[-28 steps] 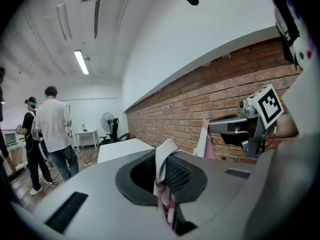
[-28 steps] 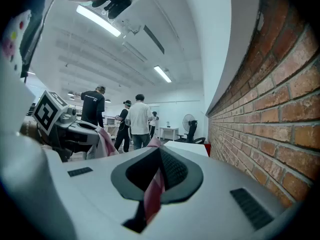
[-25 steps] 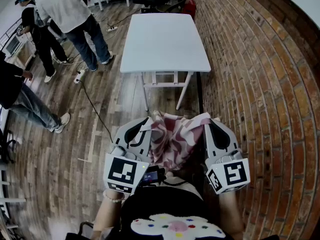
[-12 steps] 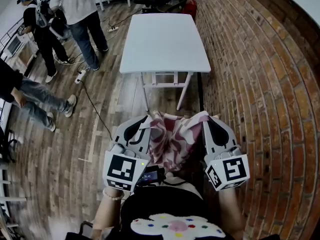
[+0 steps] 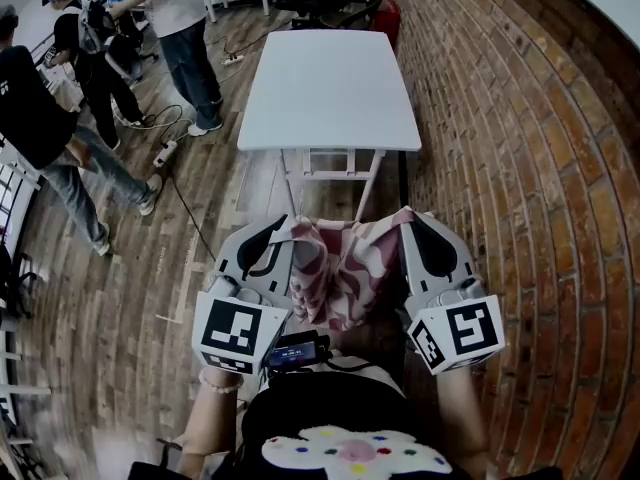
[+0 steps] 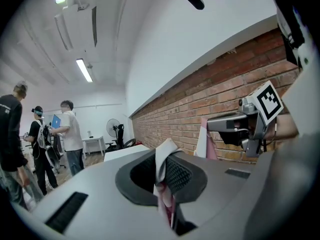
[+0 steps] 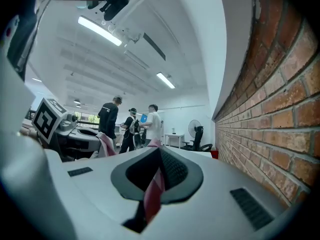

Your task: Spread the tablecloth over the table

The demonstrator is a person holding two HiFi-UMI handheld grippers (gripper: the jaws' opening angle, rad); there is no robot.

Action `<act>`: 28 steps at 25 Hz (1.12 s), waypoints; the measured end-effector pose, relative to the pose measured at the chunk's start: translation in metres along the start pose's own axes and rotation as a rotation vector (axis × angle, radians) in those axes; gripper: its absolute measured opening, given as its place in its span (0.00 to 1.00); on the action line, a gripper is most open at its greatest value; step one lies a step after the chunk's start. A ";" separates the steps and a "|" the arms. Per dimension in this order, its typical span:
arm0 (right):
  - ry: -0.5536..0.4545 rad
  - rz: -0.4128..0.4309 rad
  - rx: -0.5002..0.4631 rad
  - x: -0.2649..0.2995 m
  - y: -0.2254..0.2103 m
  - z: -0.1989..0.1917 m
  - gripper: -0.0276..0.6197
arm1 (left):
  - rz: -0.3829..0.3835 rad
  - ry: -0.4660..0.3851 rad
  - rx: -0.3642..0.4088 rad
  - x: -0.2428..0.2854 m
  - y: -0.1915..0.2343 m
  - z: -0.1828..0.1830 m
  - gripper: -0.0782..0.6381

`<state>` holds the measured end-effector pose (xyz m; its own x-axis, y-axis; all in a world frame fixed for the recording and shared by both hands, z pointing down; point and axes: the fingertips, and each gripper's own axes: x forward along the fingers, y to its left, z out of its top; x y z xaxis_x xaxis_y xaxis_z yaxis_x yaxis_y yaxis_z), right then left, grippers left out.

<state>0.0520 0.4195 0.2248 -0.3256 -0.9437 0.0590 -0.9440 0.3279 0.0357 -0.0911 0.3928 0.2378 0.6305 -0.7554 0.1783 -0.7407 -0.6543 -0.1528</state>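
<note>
Left gripper (image 6: 164, 180) jaws were clamped on one corner of the tablecloth (image 5: 345, 273); right gripper (image 7: 154, 179) jaws were pinched on another corner. The pink-and-white cloth hung bunched between both grippers, just short of the white table's (image 5: 330, 78) near end, not touching it. A brick wall (image 5: 520, 168) ran along the table's right side.

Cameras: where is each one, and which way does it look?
Head view: on the head, looking down at left tool, right tool, cloth, table; chest shows.
Left gripper view: on left tool, looking along brick wall; right tool shows.
Right gripper view: on right tool, facing people; left tool shows.
All share the pinched cloth.
</note>
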 end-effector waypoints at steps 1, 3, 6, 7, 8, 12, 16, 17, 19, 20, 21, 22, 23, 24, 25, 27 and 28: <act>-0.014 0.007 -0.004 -0.001 -0.001 0.006 0.09 | 0.006 -0.011 0.000 0.001 0.000 0.004 0.13; -0.038 0.019 -0.019 -0.002 -0.004 0.016 0.09 | 0.017 -0.032 -0.005 0.003 0.000 0.012 0.13; -0.072 0.019 0.020 -0.006 -0.011 0.027 0.09 | 0.026 -0.053 -0.032 0.007 -0.001 0.018 0.13; -0.088 0.019 0.060 -0.008 -0.013 0.030 0.09 | 0.027 -0.059 -0.033 0.007 0.001 0.019 0.13; -0.103 0.019 0.099 -0.008 -0.017 0.033 0.09 | 0.028 -0.065 -0.028 0.008 0.003 0.020 0.13; -0.117 -0.013 0.135 -0.002 -0.040 0.032 0.09 | 0.032 -0.078 -0.055 0.022 0.011 0.021 0.13; -0.102 -0.048 0.128 0.018 -0.057 0.023 0.09 | 0.015 -0.080 -0.027 0.047 0.027 0.014 0.13; -0.097 -0.055 0.125 0.025 -0.061 0.022 0.09 | 0.010 -0.079 -0.029 0.054 0.031 0.013 0.13; -0.087 -0.068 0.119 0.043 -0.068 0.019 0.09 | 0.000 -0.078 -0.034 0.070 0.043 0.010 0.13; -0.084 -0.074 0.118 0.053 -0.071 0.019 0.09 | -0.002 -0.077 -0.036 0.078 0.051 0.009 0.13; -0.080 -0.081 0.119 0.064 -0.074 0.018 0.09 | -0.003 -0.075 -0.041 0.087 0.060 0.009 0.13; -0.074 -0.088 0.122 0.075 -0.079 0.017 0.09 | -0.004 -0.072 -0.048 0.096 0.068 0.009 0.13; -0.067 -0.094 0.124 0.086 -0.083 0.016 0.09 | -0.007 -0.069 -0.056 0.105 0.077 0.009 0.13; -0.059 -0.101 0.123 0.098 -0.088 0.015 0.09 | -0.010 -0.065 -0.061 0.114 0.085 0.009 0.13; -0.050 -0.107 0.121 0.109 -0.092 0.015 0.09 | -0.014 -0.061 -0.058 0.123 0.095 0.009 0.13; -0.036 -0.122 0.118 0.131 -0.102 0.015 0.09 | -0.030 -0.054 -0.041 0.142 0.113 0.008 0.13; -0.031 -0.130 0.121 0.142 -0.107 0.015 0.09 | -0.035 -0.052 -0.047 0.152 0.122 0.008 0.13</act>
<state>0.1055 0.2496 0.2147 -0.2000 -0.9793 0.0305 -0.9772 0.1971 -0.0789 -0.0837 0.1986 0.2384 0.6661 -0.7341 0.1321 -0.7276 -0.6785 -0.1015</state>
